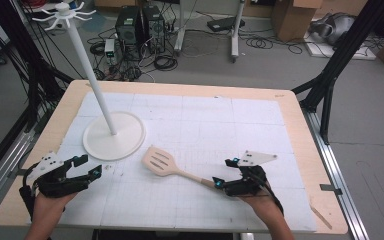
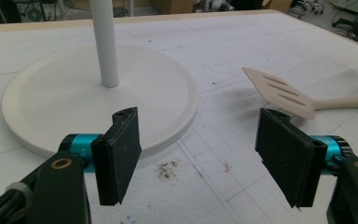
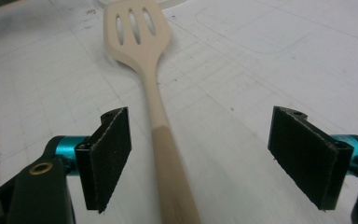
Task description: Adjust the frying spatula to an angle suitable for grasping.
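Observation:
A pale wooden slotted spatula (image 1: 160,162) lies flat on the white gridded mat, blade toward the stand and handle toward my right gripper (image 1: 226,172). In the right gripper view the spatula (image 3: 140,37) runs up between the jaws of the right gripper (image 3: 203,126). Its handle lies nearer the left pad, and neither pad touches it. A white hook stand (image 1: 114,135) with a tall pole rises at the left. My left gripper (image 1: 91,166) hovers open near the base's front edge. The left gripper (image 2: 205,140) holds nothing, with the stand base (image 2: 74,93) and the spatula (image 2: 279,93) lying beyond it.
The stand's hooks (image 1: 62,12) spread out high above the table's far left. The wooden table rim (image 1: 300,110) frames the mat. Black frame legs (image 1: 330,75) stand at the right, and computers, cables and boxes sit on the floor behind.

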Motion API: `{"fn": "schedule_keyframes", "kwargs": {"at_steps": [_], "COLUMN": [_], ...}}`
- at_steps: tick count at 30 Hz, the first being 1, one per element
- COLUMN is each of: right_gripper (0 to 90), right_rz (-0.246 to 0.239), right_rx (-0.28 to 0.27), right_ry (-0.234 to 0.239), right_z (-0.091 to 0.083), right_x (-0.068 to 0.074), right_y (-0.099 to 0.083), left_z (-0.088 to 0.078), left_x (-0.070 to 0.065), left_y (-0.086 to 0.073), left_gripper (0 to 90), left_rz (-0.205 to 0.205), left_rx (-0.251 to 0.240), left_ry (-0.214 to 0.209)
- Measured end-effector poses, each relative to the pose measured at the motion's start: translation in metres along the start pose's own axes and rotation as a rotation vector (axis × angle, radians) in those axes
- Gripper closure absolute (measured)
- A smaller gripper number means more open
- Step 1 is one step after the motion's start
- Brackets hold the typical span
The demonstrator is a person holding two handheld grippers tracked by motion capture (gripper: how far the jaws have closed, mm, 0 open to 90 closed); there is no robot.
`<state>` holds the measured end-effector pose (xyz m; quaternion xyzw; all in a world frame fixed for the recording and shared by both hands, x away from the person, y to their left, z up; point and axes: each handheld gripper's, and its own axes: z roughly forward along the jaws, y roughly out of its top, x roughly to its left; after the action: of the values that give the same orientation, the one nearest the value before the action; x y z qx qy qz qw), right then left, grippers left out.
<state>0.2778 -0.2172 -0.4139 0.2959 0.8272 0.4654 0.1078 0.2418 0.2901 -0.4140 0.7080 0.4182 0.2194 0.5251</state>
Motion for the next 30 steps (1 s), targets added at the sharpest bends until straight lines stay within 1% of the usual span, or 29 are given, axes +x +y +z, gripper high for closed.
{"fn": "schedule_keyframes", "kwargs": {"at_steps": [1,4,6,7,8,9,10,11,12,14,17,18,19,21,22,23,24,25,26,27,30], "right_gripper": [23.3,36.6,37.9,40.7,41.5,41.5,43.6,43.6,44.2,47.5,52.0,52.5,54.0,59.1,60.5,64.1,70.9,76.2,76.3,76.6,76.9], "right_rz": [-0.007,-0.046,-0.063,-0.078,-0.088,-0.088,-0.108,-0.108,-0.116,-0.114,-0.135,-0.141,-0.149,-0.152,-0.172,-0.181,-0.195,-0.217,-0.245,-0.258,-0.255], "right_rx": [0.012,0.049,0.078,0.119,0.138,0.138,0.174,0.174,0.195,0.241,0.296,0.307,0.302,0.306,0.309,0.313,0.316,0.318,0.323,0.329,0.329], "right_ry": [0.013,0.058,0.076,0.085,0.085,0.085,0.090,0.090,0.092,0.095,0.083,0.082,0.082,0.095,0.099,0.104,0.119,0.143,0.142,0.147,0.184], "right_z": [0.007,0.027,0.039,0.050,0.054,0.054,0.063,0.063,0.067,0.073,0.081,0.083,0.084,0.086,0.088,0.090,0.091,0.092,0.093,0.094,0.095], "right_x": [0.003,0.009,0.011,0.012,0.013,0.013,0.014,0.014,0.014,0.015,0.015,0.014,0.014,0.014,0.015,0.016,0.016,0.018,0.019,0.020,0.017], "right_y": [0.004,0.016,0.022,0.027,0.028,0.028,0.030,0.030,0.030,0.029,0.028,0.028,0.028,0.030,0.031,0.033,0.034,0.035,0.036,0.037,0.038], "left_z": [0.000,0.000,0.000,0.000,0.000,0.000,0.000,0.000,0.000,0.000,0.001,0.001,0.001,0.002,0.002,0.002,0.002,0.001,0.001,0.001,0.001], "left_x": [0.000,0.000,0.000,0.000,0.000,0.001,0.001,0.001,0.001,0.001,0.000,0.000,0.000,0.000,0.000,0.000,0.000,0.000,0.001,0.001,0.002], "left_y": [0.000,0.000,0.000,0.000,0.000,-0.001,-0.001,-0.001,-0.001,-0.001,-0.001,-0.001,-0.001,-0.001,-0.001,-0.001,-0.001,-0.001,-0.001,-0.001,-0.001], "left_gripper": [31.0,31.0,31.0,31.0,31.0,31.0,31.0,31.0,31.0,31.1,31.1,31.1,31.1,31.1,31.1,31.1,31.1,31.1,31.1,31.1,31.1], "left_rz": [0.001,-0.002,-0.001,0.001,0.000,0.000,-0.001,0.000,-0.001,0.000,0.001,0.000,0.005,0.005,0.004,0.003,0.003,0.001,-0.001,0.000,-0.002], "left_rx": [0.000,0.000,0.001,0.002,0.002,0.002,0.002,0.003,0.002,0.004,0.006,0.006,0.009,0.013,0.013,0.013,0.012,0.011,0.011,0.012,0.012], "left_ry": [0.000,-0.001,-0.001,-0.003,-0.004,-0.005,-0.004,-0.006,-0.006,-0.004,-0.006,-0.006,-0.008,-0.009,-0.009,-0.009,-0.007,-0.006,-0.005,-0.005,-0.002]}}
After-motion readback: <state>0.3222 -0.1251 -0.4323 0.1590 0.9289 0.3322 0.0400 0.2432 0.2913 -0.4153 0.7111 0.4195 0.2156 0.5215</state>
